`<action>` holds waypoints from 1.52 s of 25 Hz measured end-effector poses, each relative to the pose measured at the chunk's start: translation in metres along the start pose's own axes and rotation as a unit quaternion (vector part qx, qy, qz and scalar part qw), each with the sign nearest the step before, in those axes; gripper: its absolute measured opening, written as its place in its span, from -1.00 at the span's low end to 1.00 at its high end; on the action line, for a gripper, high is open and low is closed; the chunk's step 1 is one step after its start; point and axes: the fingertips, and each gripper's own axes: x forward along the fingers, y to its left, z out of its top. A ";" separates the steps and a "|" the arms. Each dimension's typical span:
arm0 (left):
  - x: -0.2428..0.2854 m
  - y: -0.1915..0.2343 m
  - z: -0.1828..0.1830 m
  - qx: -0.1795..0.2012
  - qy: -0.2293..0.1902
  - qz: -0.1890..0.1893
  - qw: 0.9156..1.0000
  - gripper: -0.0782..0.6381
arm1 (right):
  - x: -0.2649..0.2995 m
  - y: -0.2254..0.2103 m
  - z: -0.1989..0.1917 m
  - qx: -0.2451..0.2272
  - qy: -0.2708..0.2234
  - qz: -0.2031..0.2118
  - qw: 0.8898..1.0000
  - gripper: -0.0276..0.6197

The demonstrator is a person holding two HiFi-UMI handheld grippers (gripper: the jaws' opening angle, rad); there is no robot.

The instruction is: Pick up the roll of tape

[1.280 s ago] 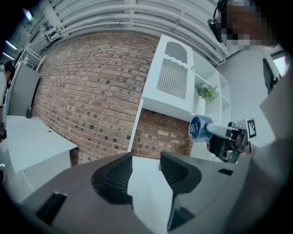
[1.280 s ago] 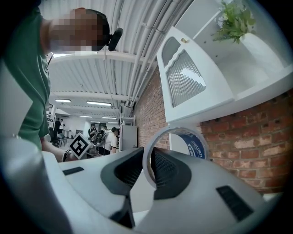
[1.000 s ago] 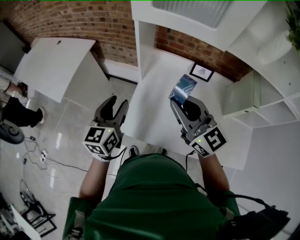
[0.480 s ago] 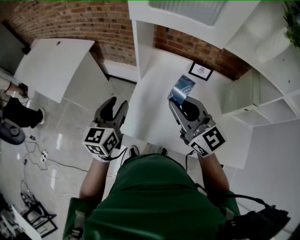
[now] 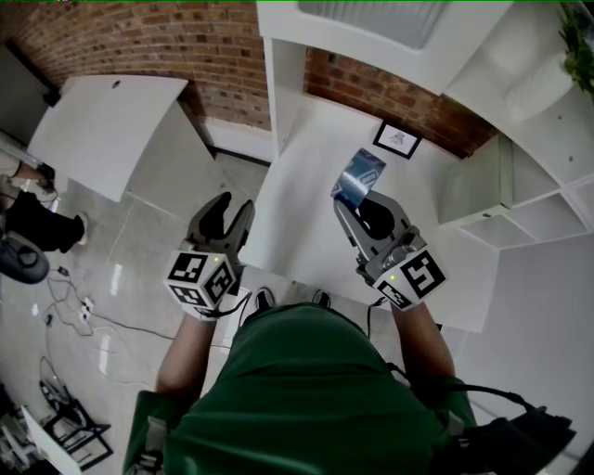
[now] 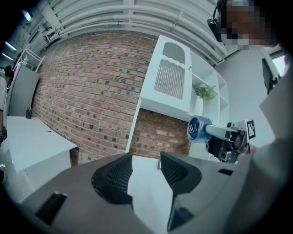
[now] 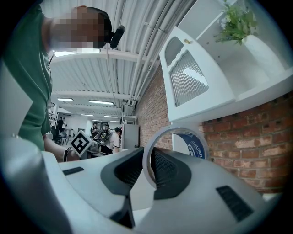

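The roll of tape [image 5: 360, 176], clear with a blue printed core, hangs above the white desk [image 5: 306, 186], pinched at its rim by my right gripper [image 5: 356, 202]. In the right gripper view the tape roll [image 7: 181, 137] stands on edge between the two jaws, which press on its wall. From the left gripper view the tape roll [image 6: 198, 129] shows at the tip of the right gripper [image 6: 215, 132]. My left gripper [image 5: 232, 209] hovers at the desk's left edge, open with nothing between its fingers [image 6: 120, 176].
A small framed picture [image 5: 399, 141] leans at the back of the desk against the brick wall [image 5: 390, 97]. White shelving [image 5: 520, 195] stands to the right, a white cabinet [image 5: 371, 28] hangs above. Another white table [image 5: 102, 130] is at left, with cables on the floor [image 5: 83, 306].
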 end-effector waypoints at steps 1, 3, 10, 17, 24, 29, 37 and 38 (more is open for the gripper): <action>-0.001 0.000 0.000 0.000 0.000 -0.001 1.000 -0.22 | 0.000 0.001 0.000 -0.001 0.000 0.000 1.000 -0.71; -0.002 0.000 -0.001 0.000 0.001 -0.001 1.000 -0.22 | 0.000 0.003 0.000 -0.002 0.002 0.001 1.000 -0.71; -0.005 0.001 -0.002 -0.001 0.005 -0.006 1.000 -0.22 | 0.002 0.008 -0.001 0.005 0.004 0.000 1.000 -0.71; -0.008 0.002 -0.003 -0.003 0.004 -0.010 1.000 -0.22 | 0.001 0.012 0.000 0.003 0.003 -0.005 1.000 -0.71; -0.012 0.007 -0.006 -0.006 0.004 -0.011 1.000 -0.22 | 0.003 0.016 -0.002 -0.003 0.006 -0.008 1.000 -0.71; -0.017 0.012 -0.008 -0.009 0.004 -0.010 1.000 -0.22 | 0.005 0.021 -0.002 -0.002 0.007 -0.012 1.000 -0.71; -0.018 0.021 -0.009 -0.012 0.004 -0.014 1.000 -0.22 | 0.013 0.025 -0.003 -0.003 0.009 -0.017 1.000 -0.71; -0.019 0.023 -0.009 -0.012 0.004 -0.015 1.000 -0.22 | 0.014 0.026 -0.004 -0.004 0.010 -0.018 1.000 -0.71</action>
